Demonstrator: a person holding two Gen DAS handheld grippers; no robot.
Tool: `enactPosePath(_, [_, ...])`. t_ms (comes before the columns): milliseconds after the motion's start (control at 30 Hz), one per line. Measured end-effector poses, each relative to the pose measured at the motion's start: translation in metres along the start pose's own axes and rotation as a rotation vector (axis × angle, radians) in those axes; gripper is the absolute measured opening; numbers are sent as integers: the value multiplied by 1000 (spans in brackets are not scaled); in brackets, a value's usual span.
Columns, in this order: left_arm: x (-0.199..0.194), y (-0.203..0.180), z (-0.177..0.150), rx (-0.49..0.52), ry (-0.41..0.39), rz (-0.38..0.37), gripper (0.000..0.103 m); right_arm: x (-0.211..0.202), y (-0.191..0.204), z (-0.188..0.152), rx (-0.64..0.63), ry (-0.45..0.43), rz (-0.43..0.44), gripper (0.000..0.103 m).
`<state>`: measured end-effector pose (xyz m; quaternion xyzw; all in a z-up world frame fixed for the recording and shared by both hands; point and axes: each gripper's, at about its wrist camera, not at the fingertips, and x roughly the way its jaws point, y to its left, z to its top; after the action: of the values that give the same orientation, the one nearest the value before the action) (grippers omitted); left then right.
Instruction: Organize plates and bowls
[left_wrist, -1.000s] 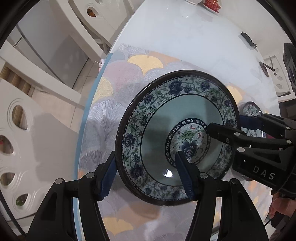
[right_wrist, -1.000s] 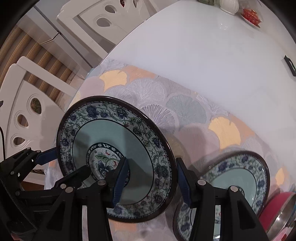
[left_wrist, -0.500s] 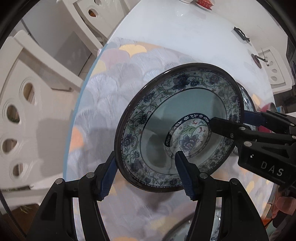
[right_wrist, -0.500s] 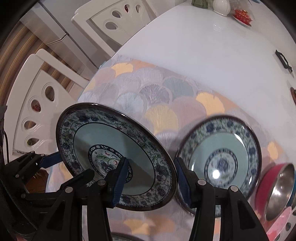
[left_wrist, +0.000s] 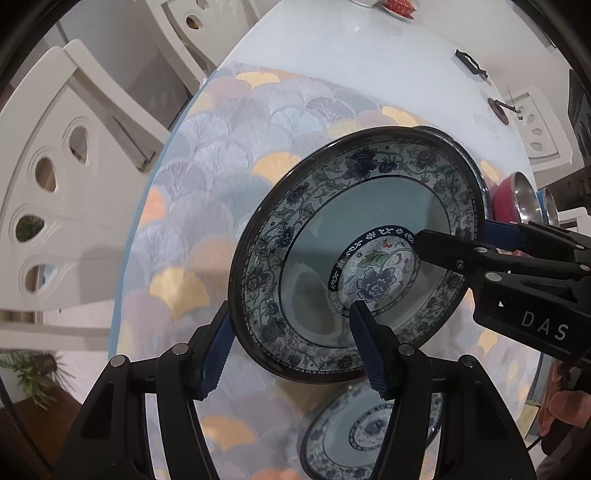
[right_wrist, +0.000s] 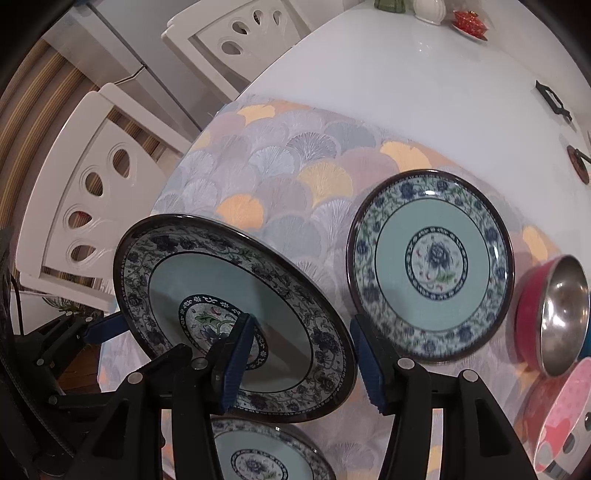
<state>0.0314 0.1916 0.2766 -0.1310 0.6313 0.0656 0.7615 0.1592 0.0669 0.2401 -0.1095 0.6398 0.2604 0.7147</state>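
Note:
A large floral plate with a dark rim hangs tilted above the patterned placemat. My left gripper is shut on its near rim, one pad on the inside and one under the edge. On the opposite rim, my right gripper clamps the plate between its pads while its jaws are opening slightly. A matching plate lies flat on the mat to the right. Another plate lies below the held one.
A red bowl with a steel inside and a pink dotted bowl sit at the mat's right end. The white table carries a red dish and a small black object. White chairs stand on the left.
Both grippers have carried the held plate up and across the mat. A second plate has come into view beneath it, and the bowls now show at the right.

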Motion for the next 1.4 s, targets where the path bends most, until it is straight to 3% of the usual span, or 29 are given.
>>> enactPosePath(267, [2,1,-15,-18,-14,-24,59,3,-5,-20,26,-6,25,55])
enactPosePath(467, [29,6,-15,-18,-1,-1,59,17,-31,-28,168,-75,87,55])
enactPosePath(600, [43,16,-18,-45,27,15,59,32,-40,-40,170,-45,13,55])
enactPosePath(767, [66,22,-18,-55,93,-28,59,59,-47,-51,204,21,47,55])
enactPosePath(833, [65,17,-18,-33,85,-39,59,58,-43,-51,187,5,46,55])
enactPosePath(933, [62,6,-19,3,84,-53,59,57,-36,-50,164,11,113,55])
enactPosePath(1067, [56,-6,-23,44,76,-29,59,57,-27,-49,102,37,34,55])
enactPosePath(1400, [34,-22,-39,111,31,-24,59,32,-31,-65,98,-1,44,55])
